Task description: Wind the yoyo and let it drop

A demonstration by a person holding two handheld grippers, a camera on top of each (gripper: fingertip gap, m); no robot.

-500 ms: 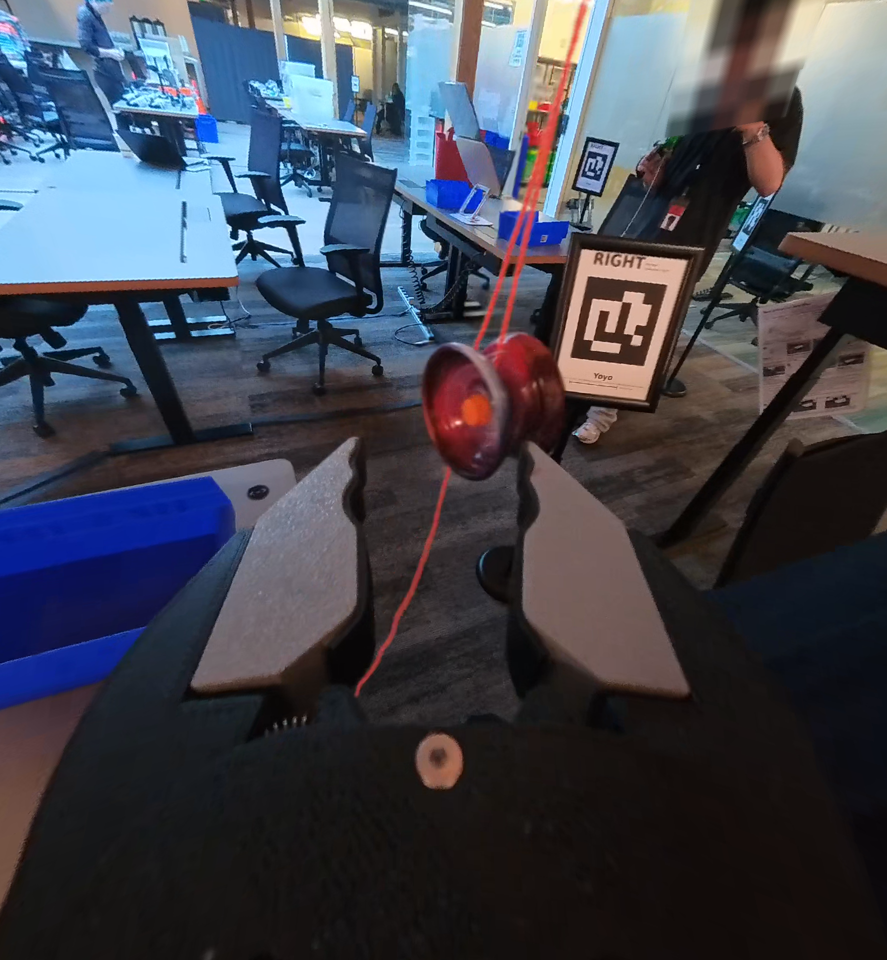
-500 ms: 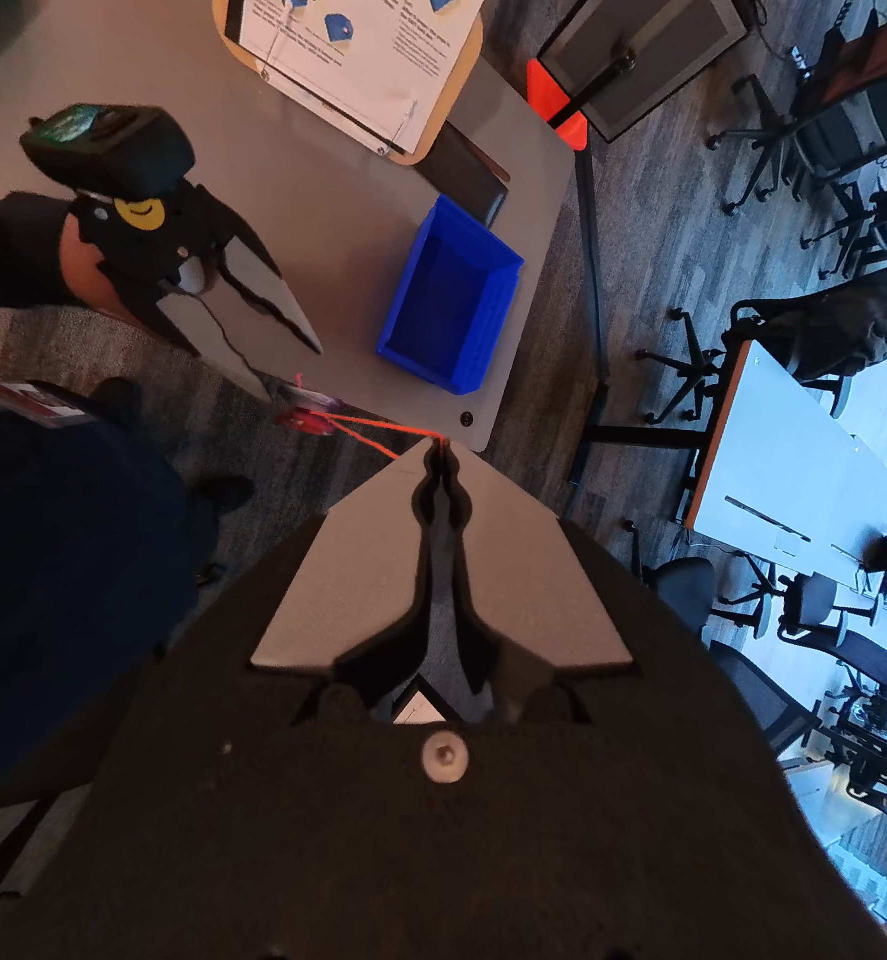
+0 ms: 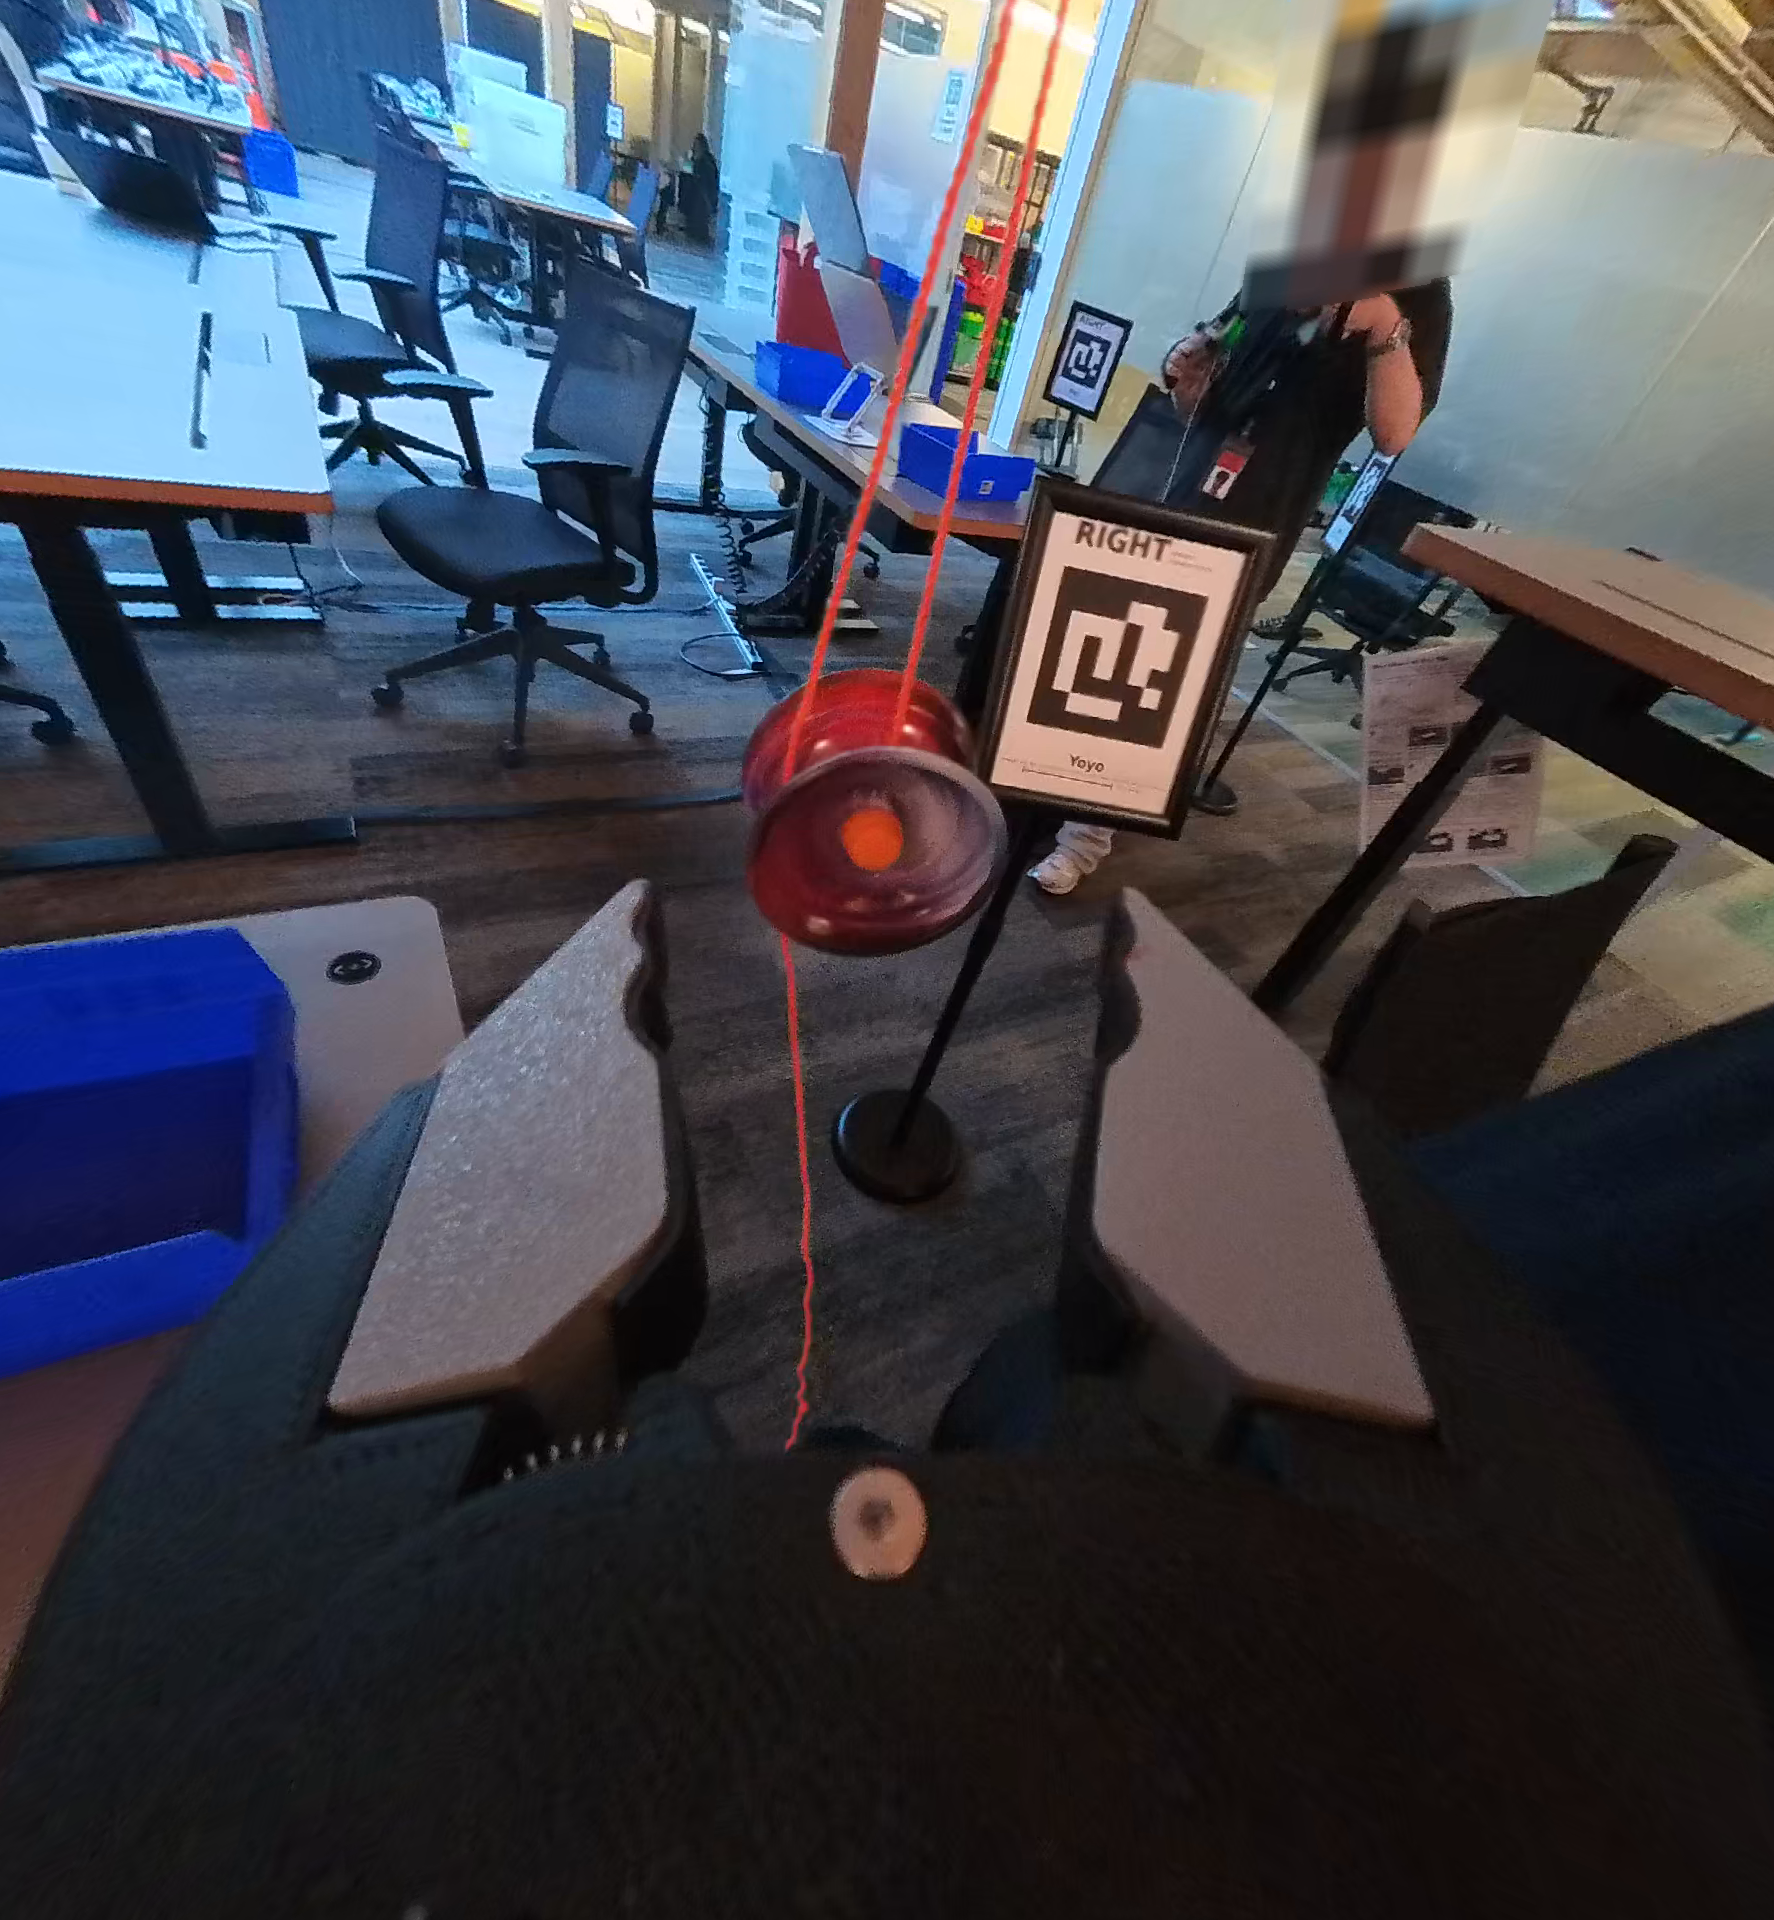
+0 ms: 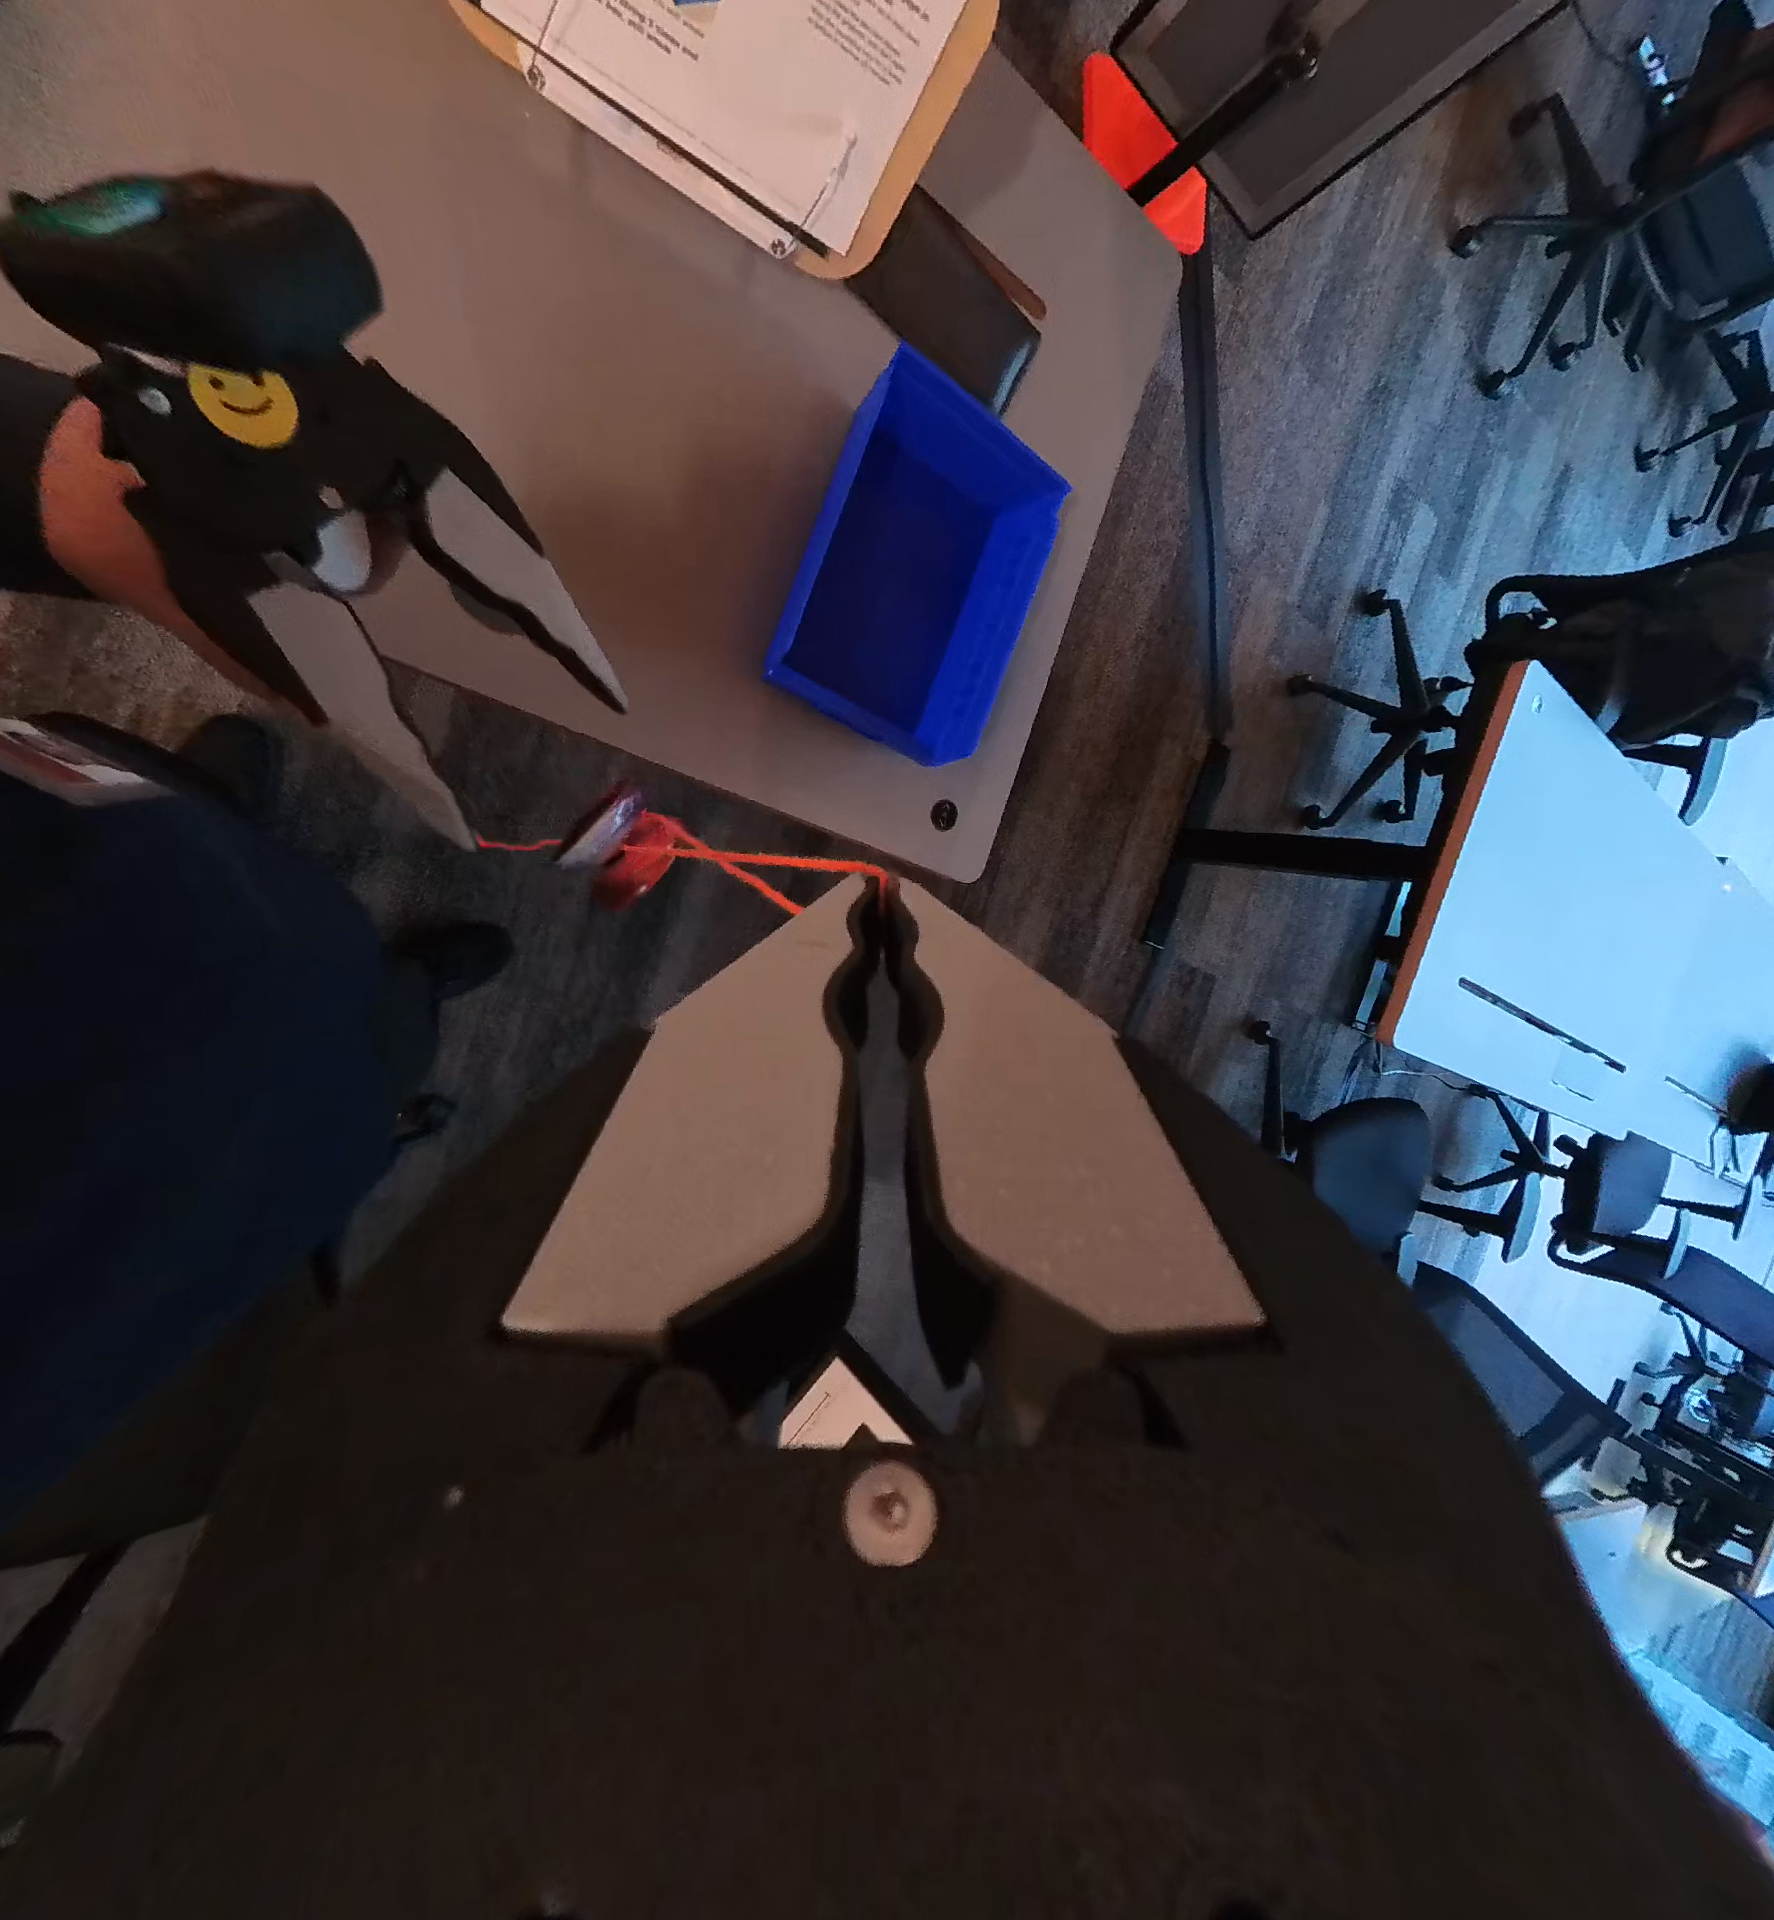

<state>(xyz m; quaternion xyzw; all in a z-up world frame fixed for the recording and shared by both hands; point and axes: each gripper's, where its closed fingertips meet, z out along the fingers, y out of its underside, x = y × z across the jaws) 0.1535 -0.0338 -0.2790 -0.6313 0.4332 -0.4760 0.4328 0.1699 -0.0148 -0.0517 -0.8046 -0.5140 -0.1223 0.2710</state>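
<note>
At the centre of the left wrist view, the red yoyo (image 3: 867, 821) is hanging free in the air on its red string (image 3: 898, 343), just beyond the left gripper (image 3: 883, 956), whose fingers are standing wide apart and touching nothing. Near the middle of the right wrist view, the right gripper (image 4: 875, 891) is pinching the string's upper end between closed tips. Judgement: release appears done, and the drop looks to be in progress. How much string is wound cannot be told.
</note>
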